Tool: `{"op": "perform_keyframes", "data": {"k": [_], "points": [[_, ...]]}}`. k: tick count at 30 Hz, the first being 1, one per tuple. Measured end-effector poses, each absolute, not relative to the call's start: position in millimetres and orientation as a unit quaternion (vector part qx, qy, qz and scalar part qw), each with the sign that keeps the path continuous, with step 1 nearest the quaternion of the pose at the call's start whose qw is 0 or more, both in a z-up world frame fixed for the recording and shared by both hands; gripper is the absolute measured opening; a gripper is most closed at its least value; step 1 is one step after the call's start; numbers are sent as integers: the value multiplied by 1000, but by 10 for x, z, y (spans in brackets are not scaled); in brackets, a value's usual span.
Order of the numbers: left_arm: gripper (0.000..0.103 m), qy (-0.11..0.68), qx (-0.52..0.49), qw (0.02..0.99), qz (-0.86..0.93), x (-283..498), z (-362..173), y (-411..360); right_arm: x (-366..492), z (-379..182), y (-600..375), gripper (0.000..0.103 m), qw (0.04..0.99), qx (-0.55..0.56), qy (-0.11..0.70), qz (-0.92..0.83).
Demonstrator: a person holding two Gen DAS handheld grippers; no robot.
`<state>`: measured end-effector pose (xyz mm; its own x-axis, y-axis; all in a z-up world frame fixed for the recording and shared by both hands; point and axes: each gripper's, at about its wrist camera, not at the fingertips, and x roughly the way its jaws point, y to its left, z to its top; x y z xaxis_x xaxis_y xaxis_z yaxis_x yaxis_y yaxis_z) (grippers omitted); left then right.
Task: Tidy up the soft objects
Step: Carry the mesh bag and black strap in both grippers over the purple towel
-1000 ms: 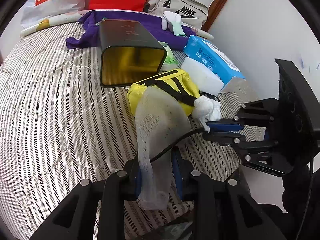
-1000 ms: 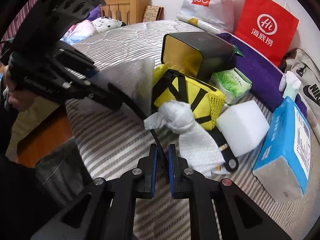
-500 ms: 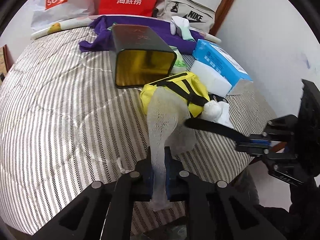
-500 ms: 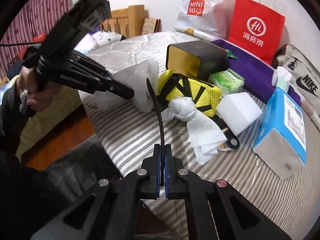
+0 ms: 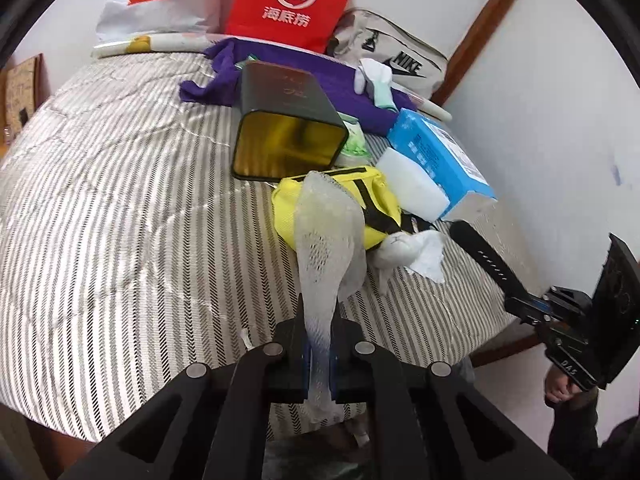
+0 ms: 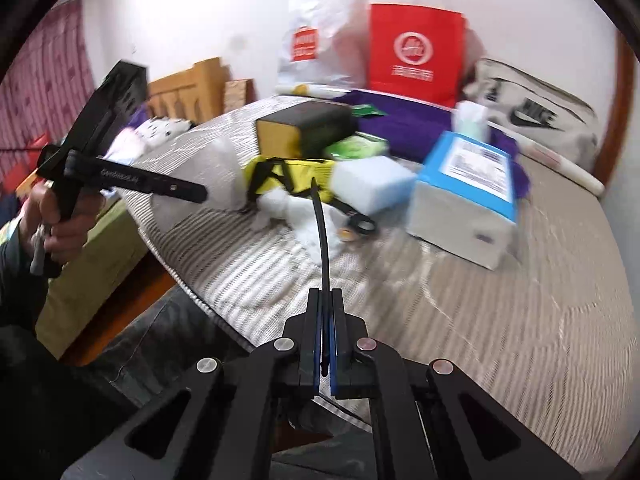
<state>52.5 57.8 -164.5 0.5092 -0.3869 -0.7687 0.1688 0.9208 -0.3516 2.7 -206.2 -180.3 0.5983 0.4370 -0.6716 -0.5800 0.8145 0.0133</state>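
A white mesh foam sleeve (image 5: 324, 240) hangs up from my left gripper (image 5: 320, 344), which is shut on its lower end; its top droops over the yellow pouch (image 5: 380, 200). In the right wrist view the left gripper (image 6: 196, 194) holds the sleeve (image 6: 224, 168) above the bed's near corner. My right gripper (image 6: 325, 320) is shut on a black watch strap (image 6: 322, 236) that curves upward, clear of the bed. From the left wrist view the right gripper (image 5: 520, 304) sits at the bed's right edge with the strap (image 5: 484, 260) sticking out towards the sleeve.
On the striped bed (image 5: 120, 200) lie a crumpled white tissue (image 5: 420, 252), a black tin lying on its side (image 5: 288, 132), a white sponge block (image 5: 412, 188), a blue tissue box (image 5: 440, 156) and purple cloth (image 5: 344, 88). Bags (image 5: 292, 0) line the wall.
The left jaws closed onto the mesh sleeve. The right gripper drew the black strap away from the sleeve, rightward towards the bed's edge, and rolled.
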Motion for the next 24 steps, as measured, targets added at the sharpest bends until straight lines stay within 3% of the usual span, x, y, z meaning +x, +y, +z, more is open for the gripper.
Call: {"op": "perform_keyframes", "data": {"k": [14, 24], "points": [[7, 475, -78, 868, -120, 575, -1425, 475, 156, -2042, -2491, 3, 895, -75, 398, 187], [7, 472, -51, 876, -85, 666, -1172, 445, 210, -1798, -2501, 3, 902, -51, 390, 179]]}}
